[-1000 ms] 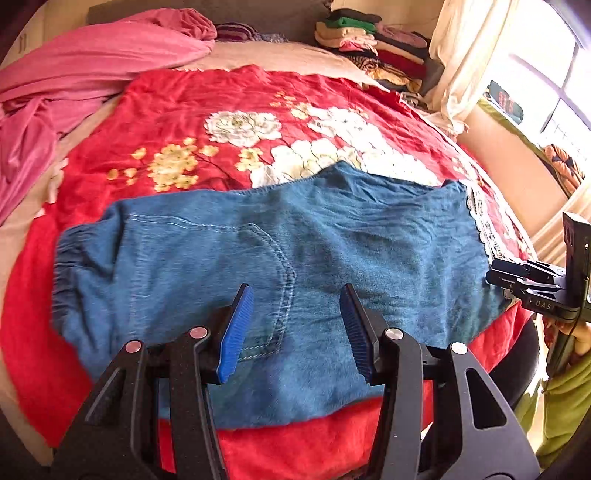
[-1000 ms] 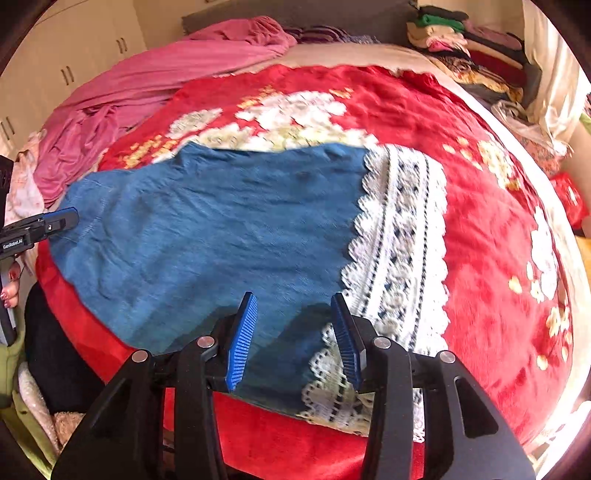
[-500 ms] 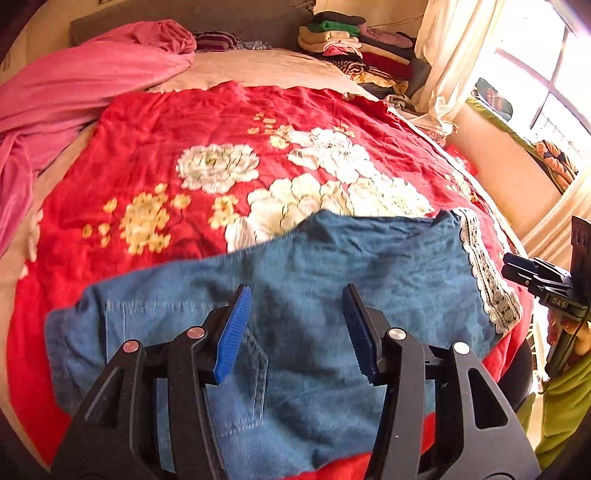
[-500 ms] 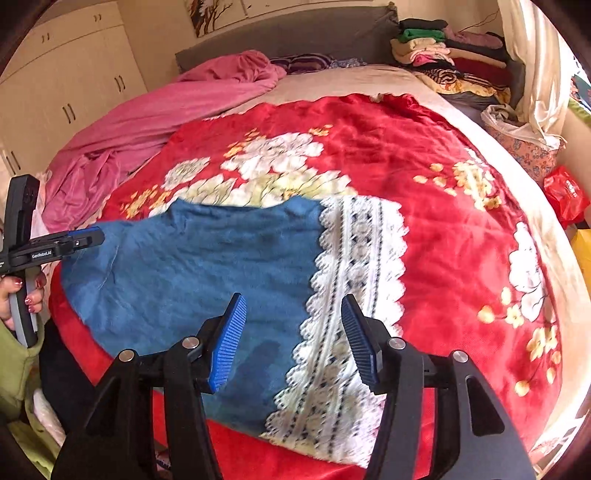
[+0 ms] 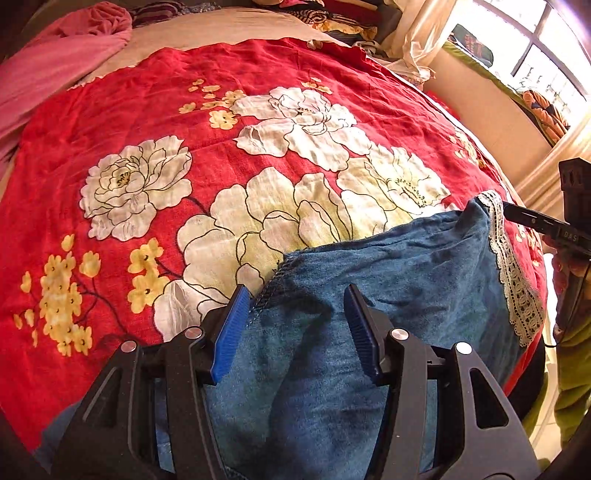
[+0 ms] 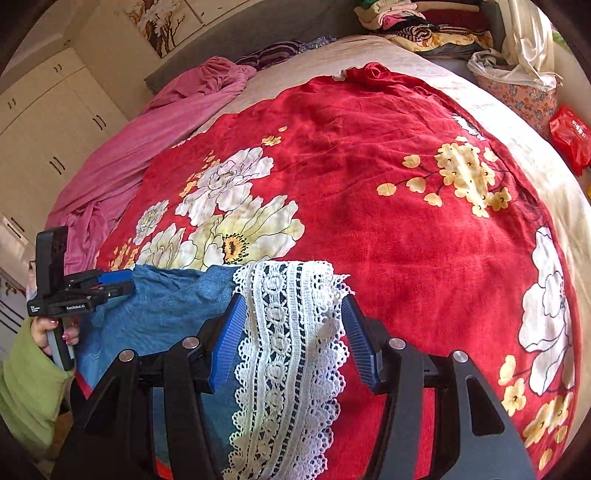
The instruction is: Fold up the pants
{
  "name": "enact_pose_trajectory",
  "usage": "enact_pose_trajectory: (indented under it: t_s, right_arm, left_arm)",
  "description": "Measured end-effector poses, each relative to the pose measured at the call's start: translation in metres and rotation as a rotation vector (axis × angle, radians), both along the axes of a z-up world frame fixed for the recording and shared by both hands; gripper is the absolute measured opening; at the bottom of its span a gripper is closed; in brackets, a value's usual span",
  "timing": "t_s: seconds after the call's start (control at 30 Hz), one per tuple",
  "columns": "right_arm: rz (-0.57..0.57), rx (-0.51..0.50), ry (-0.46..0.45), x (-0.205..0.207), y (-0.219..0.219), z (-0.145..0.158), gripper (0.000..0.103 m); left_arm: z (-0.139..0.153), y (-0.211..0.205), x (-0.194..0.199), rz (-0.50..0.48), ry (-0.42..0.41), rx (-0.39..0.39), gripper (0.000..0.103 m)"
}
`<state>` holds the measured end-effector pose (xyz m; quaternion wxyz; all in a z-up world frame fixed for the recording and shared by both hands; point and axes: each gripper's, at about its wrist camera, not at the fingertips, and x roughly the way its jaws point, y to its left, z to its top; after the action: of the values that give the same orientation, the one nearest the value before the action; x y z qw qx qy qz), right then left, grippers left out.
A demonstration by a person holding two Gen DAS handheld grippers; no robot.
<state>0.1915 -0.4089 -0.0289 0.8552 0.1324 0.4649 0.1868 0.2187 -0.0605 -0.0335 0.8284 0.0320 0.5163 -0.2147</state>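
Note:
Blue denim pants [image 5: 369, 280] with a white lace hem [image 6: 291, 332] lie across the near edge of a red floral bedspread [image 5: 221, 110]. My left gripper [image 5: 293, 326] is open, low over the denim's far edge near a seam. My right gripper [image 6: 291, 336] is open, with the lace hem lying between its blue pads [image 6: 227, 339]. The right gripper also shows at the right edge of the left wrist view [image 5: 535, 225], by the lace. The left gripper shows at the left in the right wrist view [image 6: 110, 282], over the denim [image 6: 155, 314].
A pink blanket [image 6: 147, 125] lies bunched at the bed's far left. Folded clothes [image 6: 417, 22] are stacked at the headboard. A curtain and window [image 5: 535, 55] are at the right. White wardrobe doors [image 6: 48, 122] stand at the left. A red bag [image 6: 570, 136] lies beside the bed.
Both grippers have moved forward and down over the pants' far edge. The denim and lace now sit between the open jaws, and less of the pants shows ahead.

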Motion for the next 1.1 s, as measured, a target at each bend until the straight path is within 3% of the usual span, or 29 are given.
enact_pose_trajectory:
  t_s: [0.07,0.23,0.3,0.33,0.4,0.47,0.63,0.7,0.9,1.03,1.1]
  right_arm:
    - [-0.001,0.024,0.027,0.008,-0.001,-0.009,0.054]
    - [-0.025,0.138,0.085,0.015,-0.004,-0.031,0.052]
    - [-0.026,0.162,0.081,0.013,-0.005,-0.033,0.045]
    - [-0.021,0.179,0.078,0.012,-0.004,-0.033,0.041]
    - [0.002,0.2,0.06,0.01,-0.002,-0.03,0.029]
    - [0.019,0.177,0.024,0.003,0.003,-0.024,0.025]
    - [0.011,0.149,-0.067,-0.008,0.001,0.0,0.024]
    - [0.016,0.096,-0.088,-0.004,0.004,0.007,0.024]
    - [0.017,-0.07,-0.015,0.015,0.015,-0.014,0.024]
    - [-0.021,-0.062,-0.011,0.013,0.013,-0.025,0.028]
    - [-0.047,-0.077,-0.016,0.009,0.009,-0.022,0.038]
  left_arm:
    - [-0.006,-0.001,0.006,-0.003,0.0,0.014,0.045]
    - [-0.016,-0.013,0.011,-0.016,0.031,-0.053,0.044]
    - [-0.016,-0.022,0.006,-0.039,0.023,-0.052,0.032]
    - [-0.017,-0.026,0.005,-0.043,0.024,-0.034,0.016]
    - [-0.015,-0.027,0.003,-0.033,0.019,-0.026,0.011]
    - [-0.007,-0.023,0.001,-0.021,-0.008,-0.04,0.003]
    - [0.015,-0.006,0.008,0.047,-0.071,-0.089,0.002]
    - [0.014,-0.015,0.009,0.035,-0.087,-0.039,0.002]
    - [-0.012,-0.026,0.01,0.077,-0.097,0.04,0.007]
    - [-0.018,-0.019,0.007,0.105,-0.103,0.044,0.011]
    - [-0.014,-0.013,0.004,0.128,-0.127,0.052,0.018]
